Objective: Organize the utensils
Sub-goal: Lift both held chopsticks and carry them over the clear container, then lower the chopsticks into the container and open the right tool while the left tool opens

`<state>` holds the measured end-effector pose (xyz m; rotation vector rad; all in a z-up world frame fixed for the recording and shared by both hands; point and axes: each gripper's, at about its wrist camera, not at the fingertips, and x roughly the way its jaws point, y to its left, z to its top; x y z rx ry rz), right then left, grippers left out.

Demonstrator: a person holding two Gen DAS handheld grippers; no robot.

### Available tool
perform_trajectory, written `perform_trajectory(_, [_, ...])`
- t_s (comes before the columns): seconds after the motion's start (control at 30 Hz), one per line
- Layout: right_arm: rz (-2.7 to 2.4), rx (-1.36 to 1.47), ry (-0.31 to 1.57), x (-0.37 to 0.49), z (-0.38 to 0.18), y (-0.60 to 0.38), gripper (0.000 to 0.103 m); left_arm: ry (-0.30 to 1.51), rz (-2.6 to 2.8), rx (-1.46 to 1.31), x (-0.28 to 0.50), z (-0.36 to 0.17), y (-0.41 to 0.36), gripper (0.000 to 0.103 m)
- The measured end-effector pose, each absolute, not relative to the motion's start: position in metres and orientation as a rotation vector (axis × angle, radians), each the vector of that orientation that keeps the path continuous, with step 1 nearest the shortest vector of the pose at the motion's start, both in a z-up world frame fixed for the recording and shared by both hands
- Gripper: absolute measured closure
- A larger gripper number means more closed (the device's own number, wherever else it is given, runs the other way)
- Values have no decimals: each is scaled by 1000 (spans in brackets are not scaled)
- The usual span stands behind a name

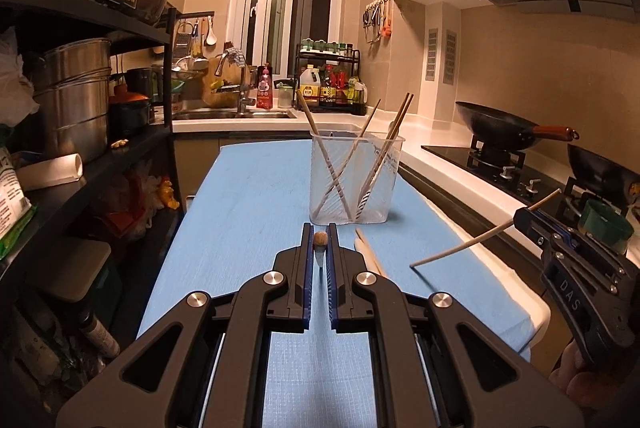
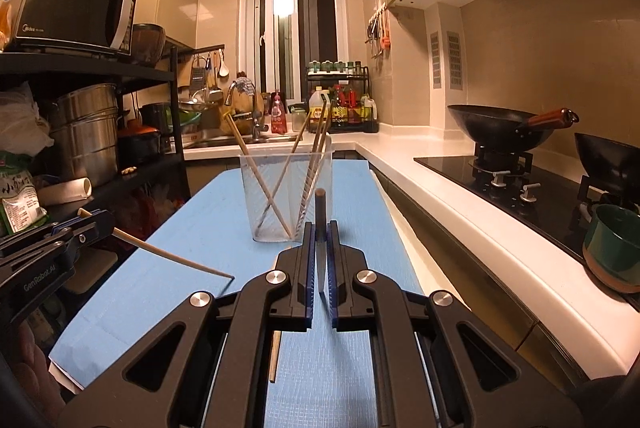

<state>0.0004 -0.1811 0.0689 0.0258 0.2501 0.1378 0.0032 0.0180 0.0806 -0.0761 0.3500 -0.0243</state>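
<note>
A clear plastic cup (image 1: 354, 176) (image 2: 286, 198) stands on the blue mat and holds several wooden chopsticks (image 1: 320, 144) (image 2: 256, 164). My left gripper (image 1: 320, 234) is shut on a chopstick (image 1: 320, 242), seen end-on, just short of the cup. In the right wrist view that chopstick (image 2: 172, 254) slants down from the left gripper (image 2: 96, 222) to the mat. My right gripper (image 2: 320, 232) is shut on another chopstick (image 2: 320, 212), held upright near the cup. In the left wrist view it (image 1: 480, 238) sticks out of the right gripper (image 1: 524, 218). A loose chopstick (image 1: 370, 252) (image 2: 275, 356) lies on the mat.
The blue mat (image 1: 248, 220) (image 2: 192, 228) covers a narrow table. A metal rack with pots (image 1: 80, 100) stands at the left. The white counter (image 2: 460, 212) with a hob, woks (image 2: 500, 126) and a green pot (image 2: 612, 244) runs along the right. The sink (image 1: 232, 112) is behind.
</note>
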Motion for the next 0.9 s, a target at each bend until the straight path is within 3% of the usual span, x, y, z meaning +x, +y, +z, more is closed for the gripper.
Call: perform_trajectory(0.9, [266,50,401,77,201,-187,97,507,-84,-142,62,181,50,97])
